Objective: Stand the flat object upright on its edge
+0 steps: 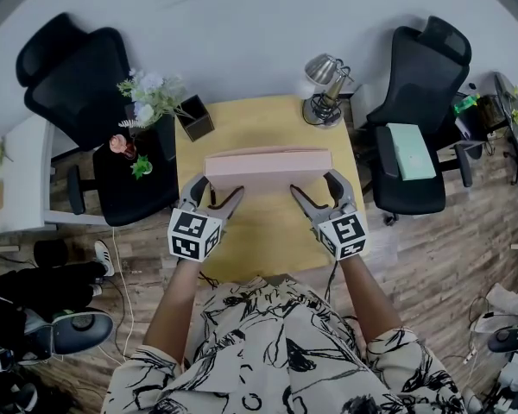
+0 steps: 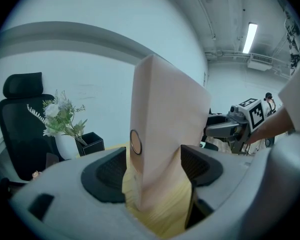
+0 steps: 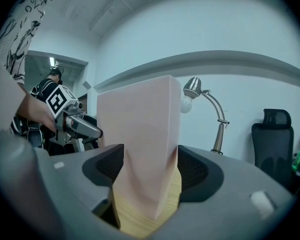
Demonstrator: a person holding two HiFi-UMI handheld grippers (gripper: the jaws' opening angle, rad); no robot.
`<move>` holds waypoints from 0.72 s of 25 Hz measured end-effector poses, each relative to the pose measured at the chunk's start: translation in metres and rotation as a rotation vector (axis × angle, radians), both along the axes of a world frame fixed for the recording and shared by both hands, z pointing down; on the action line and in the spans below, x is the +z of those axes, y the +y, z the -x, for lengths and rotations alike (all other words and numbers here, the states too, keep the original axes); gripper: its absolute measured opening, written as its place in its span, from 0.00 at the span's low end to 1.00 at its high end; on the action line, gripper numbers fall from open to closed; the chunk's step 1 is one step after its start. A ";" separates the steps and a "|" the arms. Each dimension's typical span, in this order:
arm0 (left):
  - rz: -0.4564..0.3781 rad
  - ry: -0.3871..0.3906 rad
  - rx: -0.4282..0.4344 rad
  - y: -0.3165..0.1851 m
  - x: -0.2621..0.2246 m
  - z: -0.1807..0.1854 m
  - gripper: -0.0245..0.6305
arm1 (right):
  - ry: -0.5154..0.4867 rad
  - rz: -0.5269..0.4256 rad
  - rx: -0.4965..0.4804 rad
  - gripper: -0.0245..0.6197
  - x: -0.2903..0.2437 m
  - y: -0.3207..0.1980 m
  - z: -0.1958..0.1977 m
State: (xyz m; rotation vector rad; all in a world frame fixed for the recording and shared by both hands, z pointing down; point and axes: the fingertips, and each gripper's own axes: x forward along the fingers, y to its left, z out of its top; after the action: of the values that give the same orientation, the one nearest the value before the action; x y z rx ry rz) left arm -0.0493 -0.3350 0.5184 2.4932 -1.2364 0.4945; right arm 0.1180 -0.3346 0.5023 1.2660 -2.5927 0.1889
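Observation:
A flat pink box stands upright on its long edge across the middle of the yellow table. My left gripper holds its left end and my right gripper holds its right end, both reaching in from the near side. In the left gripper view the box rises between the two dark pads, and a small round ring shows on its face. In the right gripper view the box fills the gap between the pads, its lower edge resting on the wood. Both grippers are shut on the box.
A silver desk lamp stands at the table's far right corner, and a black pen holder at the far left. A vase of flowers sits on a black chair to the left. Another chair to the right carries a teal book.

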 end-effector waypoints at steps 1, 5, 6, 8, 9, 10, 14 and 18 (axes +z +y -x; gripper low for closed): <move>0.001 0.002 -0.002 0.000 0.000 0.001 0.56 | -0.001 0.003 0.001 0.56 0.001 0.000 0.000; 0.003 0.010 -0.004 0.001 0.000 0.003 0.56 | 0.008 0.010 -0.002 0.58 0.004 0.002 0.001; 0.002 0.009 -0.004 0.001 0.000 0.003 0.56 | 0.008 0.011 -0.001 0.59 0.004 0.002 0.001; 0.002 0.006 -0.002 0.001 0.000 0.004 0.56 | 0.006 0.015 0.002 0.60 0.004 0.002 0.000; 0.001 0.006 -0.002 0.002 0.000 0.004 0.56 | 0.004 0.017 0.004 0.61 0.004 0.002 -0.001; 0.000 0.005 -0.002 0.002 0.000 0.005 0.56 | 0.002 0.019 0.005 0.61 0.005 0.002 -0.002; -0.005 0.005 -0.010 0.004 -0.001 0.010 0.56 | 0.000 0.022 0.006 0.62 0.002 0.005 -0.007; -0.015 0.005 -0.022 0.010 -0.003 0.017 0.54 | -0.019 0.019 0.006 0.62 -0.008 0.013 -0.012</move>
State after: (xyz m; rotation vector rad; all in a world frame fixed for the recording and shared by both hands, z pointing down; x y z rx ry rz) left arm -0.0667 -0.3252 0.5150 2.4888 -1.2682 0.4751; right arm 0.1297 -0.3215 0.4947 1.2724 -2.5965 0.2266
